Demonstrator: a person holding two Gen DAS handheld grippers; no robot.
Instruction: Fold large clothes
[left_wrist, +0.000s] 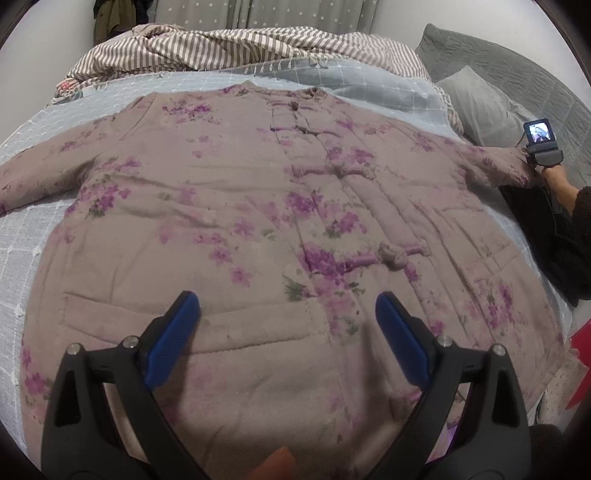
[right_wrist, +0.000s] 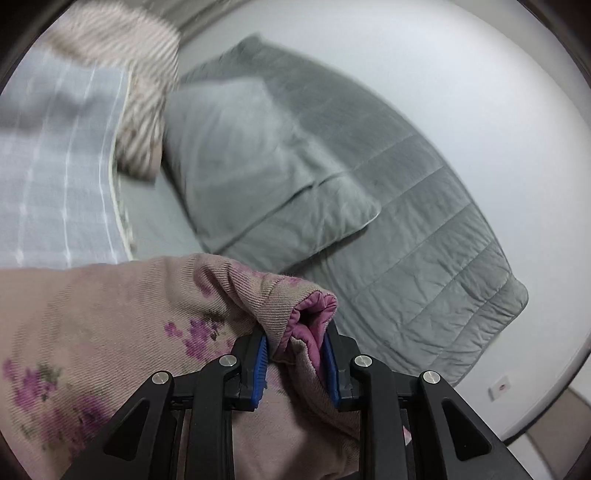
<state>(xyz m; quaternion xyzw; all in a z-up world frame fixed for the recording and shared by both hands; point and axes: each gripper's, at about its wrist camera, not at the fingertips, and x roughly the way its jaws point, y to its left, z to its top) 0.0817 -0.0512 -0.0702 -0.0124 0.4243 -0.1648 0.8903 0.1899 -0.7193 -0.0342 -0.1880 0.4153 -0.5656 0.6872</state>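
Note:
A large mauve padded jacket (left_wrist: 258, 221) with purple flowers and knot buttons lies spread flat, front up, on the bed. My left gripper (left_wrist: 288, 306) is open and hovers over the jacket's lower hem, holding nothing. My right gripper (right_wrist: 295, 354) is shut on the cuff of the jacket's right sleeve (right_wrist: 295, 314), whose pink lining shows between the blue pads. In the left wrist view the right gripper (left_wrist: 543, 151) shows far right at the sleeve end (left_wrist: 509, 166), held by a hand.
The jacket lies on a pale blue checked bedcover (left_wrist: 22, 240). A striped quilt (left_wrist: 240, 48) is bunched at the far side. A grey pillow (right_wrist: 258, 162) and grey quilted blanket (right_wrist: 424, 229) lie beyond the sleeve by a white wall.

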